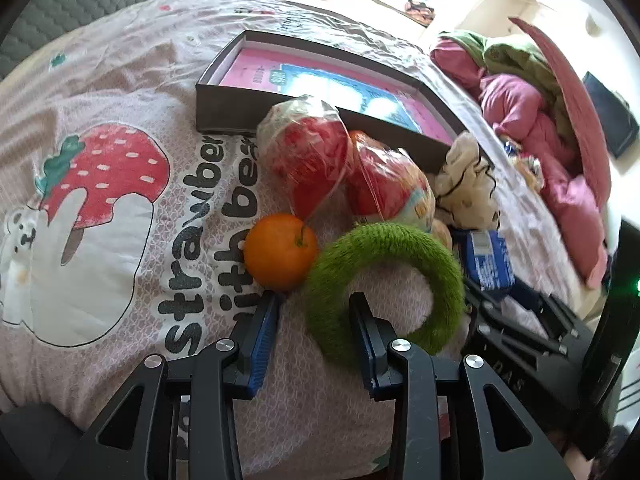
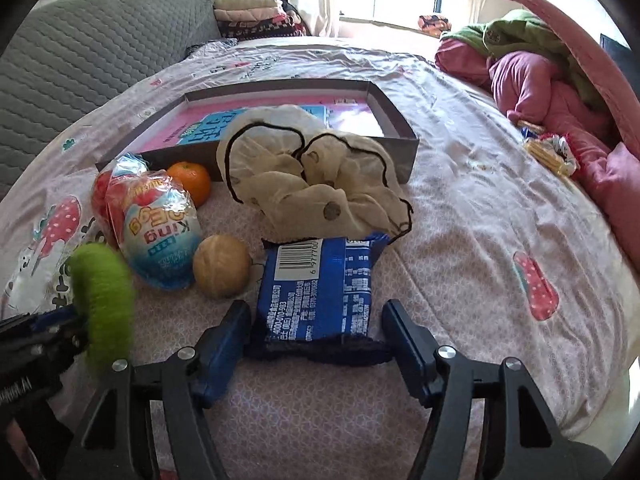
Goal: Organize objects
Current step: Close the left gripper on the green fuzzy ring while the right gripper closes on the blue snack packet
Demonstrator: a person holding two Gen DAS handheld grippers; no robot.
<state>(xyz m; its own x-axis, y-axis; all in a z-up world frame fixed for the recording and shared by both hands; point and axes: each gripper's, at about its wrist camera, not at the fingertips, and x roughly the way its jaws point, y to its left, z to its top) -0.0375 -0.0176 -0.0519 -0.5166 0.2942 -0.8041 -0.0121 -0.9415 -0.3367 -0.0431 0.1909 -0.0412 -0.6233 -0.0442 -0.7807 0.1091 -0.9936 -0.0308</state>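
The right gripper point(image 2: 317, 307) hangs low over the pink printed bedsheet point(image 2: 460, 240) with the blue foil snack packet point(image 2: 320, 284) lying flat between its fingers. The packet's long axis runs straight away from the gripper, in line with the fingers, so the jaws span its short width. Its dark crimped near end reaches both blue pads. Whether they squeeze it or only touch it I cannot tell, as the foil shows no buckle.

To that gripper's left, the left gripper point(image 1: 316, 300) is set at the green fuzzy fabric ring point(image 1: 400, 240). One finger pokes through the ring's hole and the near arc of the ring sits between the jaws. A strip of sheet shows between the other pad and the fuzz, yet from the right wrist the ring looks tipped up on edge. Pinched or merely hooked, I cannot say.

Just beyond the ring lie a small round orange fruit point(image 1: 280, 252) and two red egg-shaped sweets in clear wrap point(image 1: 308, 160). Beyond the packet's far end lies a crumpled cream fabric scrunchie point(image 2: 320, 184).

Past all these, towards the bed's far edge, stands the shallow dark cardboard box point(image 2: 396, 136), open-topped. It lies dead ahead of both grippers. The right one looks nearer its front wall, so a forward carry over the scrunchie seems the move for the packet.
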